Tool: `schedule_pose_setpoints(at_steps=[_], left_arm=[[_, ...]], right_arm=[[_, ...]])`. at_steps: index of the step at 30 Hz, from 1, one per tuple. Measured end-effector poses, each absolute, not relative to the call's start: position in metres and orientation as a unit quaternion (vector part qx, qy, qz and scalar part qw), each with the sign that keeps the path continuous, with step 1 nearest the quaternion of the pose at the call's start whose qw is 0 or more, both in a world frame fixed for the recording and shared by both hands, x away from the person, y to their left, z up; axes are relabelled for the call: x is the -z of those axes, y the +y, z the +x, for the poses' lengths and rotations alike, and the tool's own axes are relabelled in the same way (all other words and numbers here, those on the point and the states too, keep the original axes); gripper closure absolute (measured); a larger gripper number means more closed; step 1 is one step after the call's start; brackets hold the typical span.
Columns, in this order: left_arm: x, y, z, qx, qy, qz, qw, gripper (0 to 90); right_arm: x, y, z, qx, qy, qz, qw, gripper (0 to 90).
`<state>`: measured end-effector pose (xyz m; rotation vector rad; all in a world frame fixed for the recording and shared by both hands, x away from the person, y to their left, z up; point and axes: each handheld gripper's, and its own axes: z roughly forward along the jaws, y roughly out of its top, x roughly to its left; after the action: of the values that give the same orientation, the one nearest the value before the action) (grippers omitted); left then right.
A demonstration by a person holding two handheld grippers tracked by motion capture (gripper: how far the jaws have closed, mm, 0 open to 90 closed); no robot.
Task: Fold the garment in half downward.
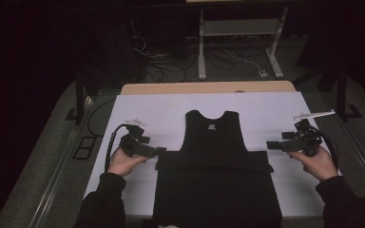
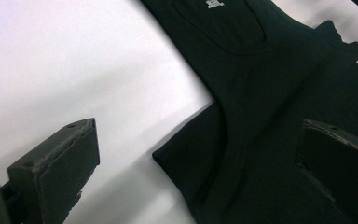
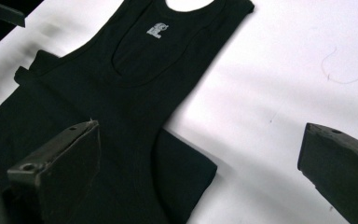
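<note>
Black tank top point(image 1: 214, 166) at six o'clock on the white tabletop point(image 1: 161, 111), lower part folded up. Left tongs point(image 1: 158, 151) and right tongs point(image 1: 272, 145), both spread and empty, flank the fold's corners; next fold likely requires pinching those corners.

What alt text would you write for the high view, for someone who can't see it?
A black sleeveless top lies flat on a white table, its lower part folded up into a band. A person's hands hold open tongs at either side of it, the left tongs and right tongs pointing inward at the fold.
</note>
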<state>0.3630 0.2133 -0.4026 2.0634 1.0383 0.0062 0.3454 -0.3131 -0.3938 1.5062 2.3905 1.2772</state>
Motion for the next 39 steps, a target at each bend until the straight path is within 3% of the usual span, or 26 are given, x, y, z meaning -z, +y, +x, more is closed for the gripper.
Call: schedule_pose_setpoints(at_steps=[17, 39], left_arm=[[0.375, 0.203, 0.381, -0.010, 0.391, 0.828, 0.401, 0.0], [0.374, 0.187, 0.407, -0.006, 0.378, 0.839, 0.392, 0.0]], right_arm=[[0.371, -0.309, 0.363, -0.410, 0.778, 0.475, 0.035, 0.0], [0.360, -0.287, 0.388, -0.403, 0.794, 0.454, 0.042, 0.0]])
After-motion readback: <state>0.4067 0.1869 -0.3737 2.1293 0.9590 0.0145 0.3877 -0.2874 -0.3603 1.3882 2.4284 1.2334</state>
